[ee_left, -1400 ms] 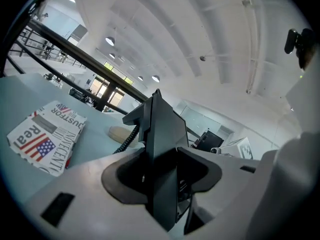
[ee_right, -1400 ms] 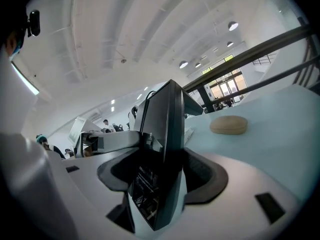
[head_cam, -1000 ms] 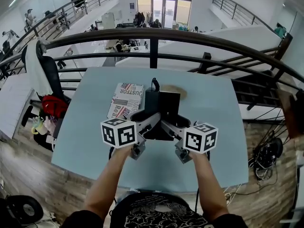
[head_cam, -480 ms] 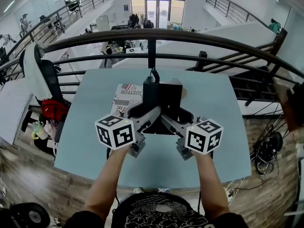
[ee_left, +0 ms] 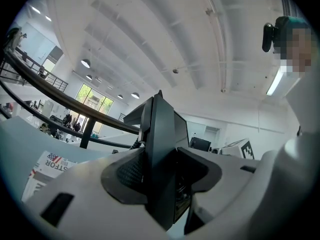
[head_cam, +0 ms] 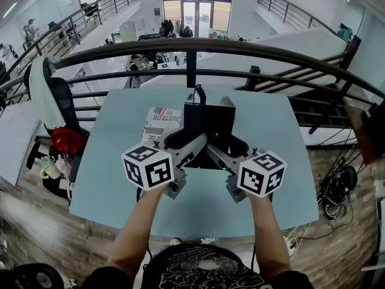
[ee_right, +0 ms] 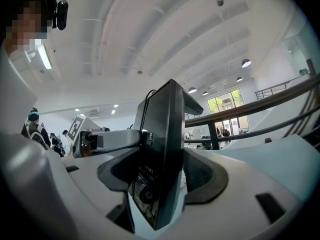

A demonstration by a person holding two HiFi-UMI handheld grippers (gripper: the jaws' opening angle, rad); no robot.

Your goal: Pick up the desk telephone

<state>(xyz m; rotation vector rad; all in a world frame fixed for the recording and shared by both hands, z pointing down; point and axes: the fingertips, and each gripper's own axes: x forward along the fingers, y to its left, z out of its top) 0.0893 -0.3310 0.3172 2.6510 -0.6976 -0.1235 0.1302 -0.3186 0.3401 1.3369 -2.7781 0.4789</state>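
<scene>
left claw (head_cam: 186,142): jaws part-open, clamped on the left side of the black plastic desk telephone (head_cam: 208,120)
right claw (head_cam: 227,149): clamped on its right side
telephone: upright over the light blue tabletop (head_cam: 114,179), near the far edge

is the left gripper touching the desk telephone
Touching. The left gripper view shows the left gripper with both pads pressed against opposite faces of the black desk telephone, with no gap on either side.
</scene>
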